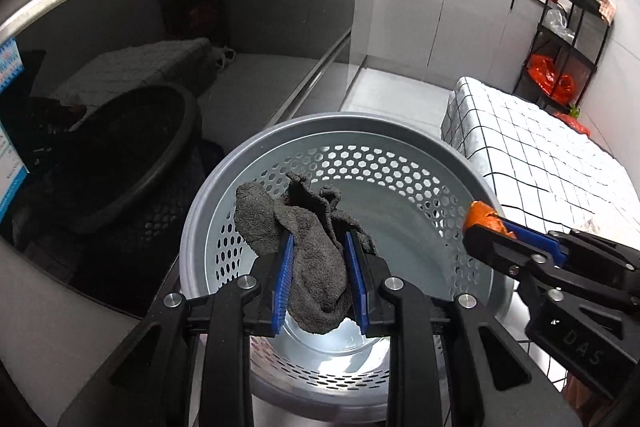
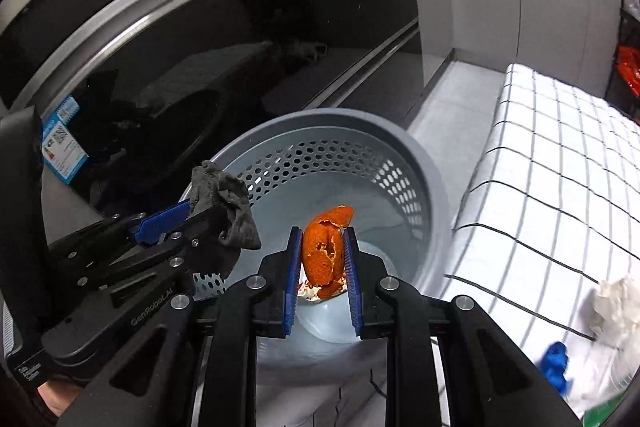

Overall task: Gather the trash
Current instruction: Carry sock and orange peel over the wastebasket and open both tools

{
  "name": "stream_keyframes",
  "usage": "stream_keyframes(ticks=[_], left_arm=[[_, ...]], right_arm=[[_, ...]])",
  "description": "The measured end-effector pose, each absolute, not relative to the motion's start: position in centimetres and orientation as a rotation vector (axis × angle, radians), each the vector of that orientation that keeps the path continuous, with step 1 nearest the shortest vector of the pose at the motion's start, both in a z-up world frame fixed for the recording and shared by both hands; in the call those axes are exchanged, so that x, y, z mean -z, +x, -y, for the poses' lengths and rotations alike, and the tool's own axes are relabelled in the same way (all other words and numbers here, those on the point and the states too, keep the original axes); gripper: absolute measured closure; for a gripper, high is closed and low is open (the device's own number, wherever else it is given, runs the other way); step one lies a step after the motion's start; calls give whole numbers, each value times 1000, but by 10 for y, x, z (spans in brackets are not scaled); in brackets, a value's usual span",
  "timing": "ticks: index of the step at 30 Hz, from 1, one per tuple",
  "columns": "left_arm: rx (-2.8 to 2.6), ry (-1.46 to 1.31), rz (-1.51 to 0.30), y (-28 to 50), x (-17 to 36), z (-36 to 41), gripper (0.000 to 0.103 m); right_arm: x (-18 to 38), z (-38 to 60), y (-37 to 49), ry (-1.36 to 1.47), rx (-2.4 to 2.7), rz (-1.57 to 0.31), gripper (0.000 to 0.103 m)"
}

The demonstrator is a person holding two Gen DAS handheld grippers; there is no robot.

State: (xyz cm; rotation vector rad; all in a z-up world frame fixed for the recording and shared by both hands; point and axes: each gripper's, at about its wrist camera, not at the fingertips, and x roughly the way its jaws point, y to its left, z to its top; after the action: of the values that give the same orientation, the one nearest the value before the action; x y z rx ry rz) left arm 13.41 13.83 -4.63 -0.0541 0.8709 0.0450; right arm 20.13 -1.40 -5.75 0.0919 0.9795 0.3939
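Observation:
A grey perforated trash bin [image 1: 404, 135] stands on the floor below both grippers; it also shows in the right wrist view [image 2: 420, 155]. My left gripper [image 1: 319, 239] is shut on a crumpled dark grey rag [image 1: 304, 227] and holds it over the bin's mouth; it shows in the right wrist view [image 2: 196, 211] with the rag [image 2: 224, 199]. My right gripper [image 2: 321, 235] is shut on an orange peel [image 2: 326, 247] above the bin's inside. In the left wrist view the right gripper [image 1: 480, 223] reaches in from the right with the peel [image 1: 482, 213].
A table with a white checked cloth [image 2: 560, 167] stands right of the bin, with a white crumpled tissue [image 2: 616, 307] and a blue scrap [image 2: 556, 367] on it. A dark glass oven door [image 1: 120, 107] is to the left. A black shelf rack [image 1: 568, 39] stands at the far right.

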Motion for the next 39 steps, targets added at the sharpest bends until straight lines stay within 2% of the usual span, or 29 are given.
stream_keyframes(ticks=[11, 13, 15, 16, 17, 18, 39], left_arm=[[-64, -55, -881, 140, 50, -147, 75], [-69, -61, -881, 139, 49, -148, 73], [-76, -68, -873, 137, 47, -150, 62], [-83, -68, -865, 136, 46, -152, 58], [-89, -67, -857, 135, 45, -153, 50], [-92, -66, -850, 133, 44, -154, 47], [-89, -70, -834, 121, 33, -154, 47]], right_arm=[[60, 8, 209, 94, -395, -994, 82], [57, 9, 208, 92, -397, -986, 75], [54, 10, 207, 91, -389, -969, 56], [53, 11, 206, 91, -383, -959, 54], [52, 12, 205, 89, -379, -955, 53], [52, 12, 205, 87, -376, -953, 53], [51, 26, 194, 91, -343, -952, 53]])
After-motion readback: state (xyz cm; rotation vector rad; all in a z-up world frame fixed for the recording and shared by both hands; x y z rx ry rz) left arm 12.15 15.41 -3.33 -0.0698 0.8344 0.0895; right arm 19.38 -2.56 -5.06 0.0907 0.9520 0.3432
